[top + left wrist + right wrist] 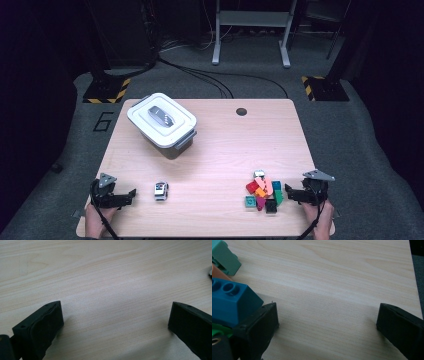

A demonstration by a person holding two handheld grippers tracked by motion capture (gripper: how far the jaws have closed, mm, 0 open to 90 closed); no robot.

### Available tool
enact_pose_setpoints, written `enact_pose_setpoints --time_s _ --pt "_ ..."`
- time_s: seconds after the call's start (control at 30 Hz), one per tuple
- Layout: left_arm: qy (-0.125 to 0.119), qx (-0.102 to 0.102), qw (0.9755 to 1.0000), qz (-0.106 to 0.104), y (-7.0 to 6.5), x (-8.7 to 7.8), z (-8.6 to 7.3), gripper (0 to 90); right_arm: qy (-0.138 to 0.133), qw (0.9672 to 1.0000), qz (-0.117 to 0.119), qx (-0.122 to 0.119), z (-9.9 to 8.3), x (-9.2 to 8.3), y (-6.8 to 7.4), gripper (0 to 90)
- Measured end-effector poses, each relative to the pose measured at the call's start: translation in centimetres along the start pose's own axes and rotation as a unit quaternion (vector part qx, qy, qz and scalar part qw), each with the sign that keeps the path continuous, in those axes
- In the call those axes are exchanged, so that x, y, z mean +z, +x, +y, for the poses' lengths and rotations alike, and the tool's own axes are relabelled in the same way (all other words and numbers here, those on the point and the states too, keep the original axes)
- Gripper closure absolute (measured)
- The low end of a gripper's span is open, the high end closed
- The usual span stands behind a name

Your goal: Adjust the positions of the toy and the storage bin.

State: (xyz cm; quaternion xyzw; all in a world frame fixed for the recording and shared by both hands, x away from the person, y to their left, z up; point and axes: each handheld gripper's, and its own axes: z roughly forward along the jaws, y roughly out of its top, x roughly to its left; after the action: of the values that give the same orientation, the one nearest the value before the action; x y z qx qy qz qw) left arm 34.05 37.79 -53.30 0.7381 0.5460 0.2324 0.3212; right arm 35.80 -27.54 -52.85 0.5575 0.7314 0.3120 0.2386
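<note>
Pale wooden surface (220, 150) ahead: my right gripper (289, 192), fingers released, sits beside the brick pile (263, 191), nearer than the released left gripper (131, 196).

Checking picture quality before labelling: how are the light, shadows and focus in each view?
High view: table brightly lit, surroundings nearly black, bin and bricks soft. Left gripper view: wood grain sharp, soft shadows beside the left gripper. Right gripper view: a shadow band crosses the wood by the right gripper; the blue brick is slightly blurred.
</note>
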Motion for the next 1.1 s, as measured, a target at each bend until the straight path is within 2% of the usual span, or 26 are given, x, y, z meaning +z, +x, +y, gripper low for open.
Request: enact_pose_setpoints --time_s 0.27,0.5,0.6,0.67,0.9,1.03,1.1 --pt "0.0 0.001 1.0 0.001 0.0 0.0 0.0 0.0 0.0 1.0 0.0 -0.001 0.0 0.0 0.0 3.0" --pt "-0.001 -0.005 0.9999 0.01 0.2 0.0 0.0 0.2 -0.002 1.0 -0.001 -0.002 0.0 0.0 0.0 2.9" --pt "0.007 -0.006 0.9999 0.015 0.4 -0.1 0.2 0.3 0.0 1.0 0.0 0.0 0.0 0.0 0.0 3.1" --pt "0.005 -0.012 0.9998 0.013 0.5 -0.3 0.4 0.2 -0.001 1.0 0.0 0.0 0.0 0.0 0.0 3.1" --pt "-0.011 -0.014 0.9998 0.005 0.8 -1.6 2.4 0.2 0.0 1.0 0.0 0.0 0.0 0.0 0.0 2.9" --pt "-0.029 -0.018 0.9994 0.002 0.8 -2.5 3.7 0.2 0.0 1.0 0.0 0.0 0.0 0.0 0.0 2.9" --pt "-0.026 -0.018 0.9995 -0.001 0.8 -2.9 4.2 0.2 0.0 1.0 0.0 0.001 0.0 0.0 0.0 2.9"
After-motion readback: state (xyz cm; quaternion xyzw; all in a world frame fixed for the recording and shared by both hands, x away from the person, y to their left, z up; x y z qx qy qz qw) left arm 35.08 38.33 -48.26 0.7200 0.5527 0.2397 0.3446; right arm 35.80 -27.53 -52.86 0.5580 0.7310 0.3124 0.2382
